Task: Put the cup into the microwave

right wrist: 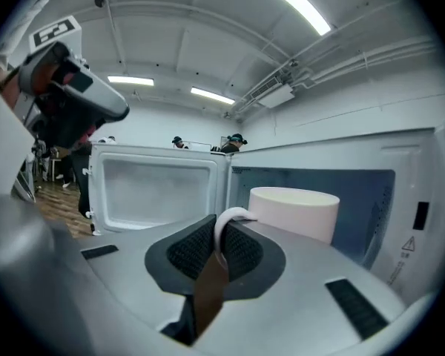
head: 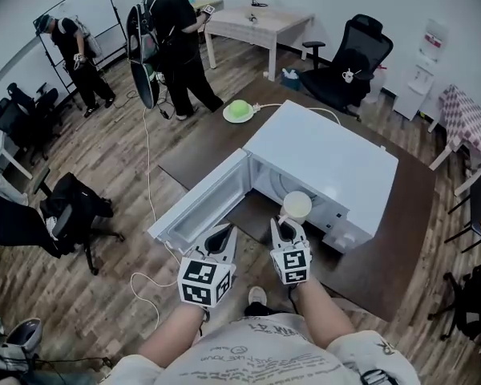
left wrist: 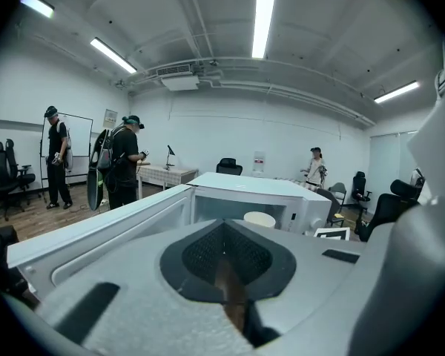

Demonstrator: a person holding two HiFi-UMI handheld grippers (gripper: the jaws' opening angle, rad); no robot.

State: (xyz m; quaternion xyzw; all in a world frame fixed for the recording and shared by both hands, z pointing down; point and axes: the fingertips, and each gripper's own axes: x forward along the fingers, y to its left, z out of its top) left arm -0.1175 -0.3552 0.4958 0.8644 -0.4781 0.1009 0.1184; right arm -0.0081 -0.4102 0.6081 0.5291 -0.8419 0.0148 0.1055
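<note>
Grey-bodied, the left tongs (head: 219,235) and the right tongs (head: 289,229) reach forward side by side from the person's bare forearms. Each carries a marker cube (head: 202,281) above the dark brown tabletop (head: 389,263).

The left tongs (left wrist: 224,252) have their ribbed black pads drawn together with only a sliver of a gap. They grip nothing and point toward the lowered door (head: 199,205) of the white microwave (head: 329,163).

The right tongs (right wrist: 221,245) are clamped on the thin curved handle (right wrist: 231,216) of the cream cup (right wrist: 294,211), with the cup body just past the tips. From above, the cup (head: 296,205) sits upright at the mouth of the open cavity, close to its right side and near the control panel. Whether its base touches the cavity floor cannot be told. In the right gripper view the inner face of the door (right wrist: 157,187) stands open to the left of the cup.

Beyond the microwave (left wrist: 261,191), a pale green domed object (head: 240,110) lies near the tabletop's far corner, with a white cable (head: 305,107) running beside it.

Farther off on the wooden floor (head: 104,167), two people in dark clothes stand near a whiteboard (head: 88,10). A light wooden table (head: 256,24) and a black office chair (head: 353,58) stand along the back wall. The left gripper view shows a third person (left wrist: 314,167) standing at the room's far end.
</note>
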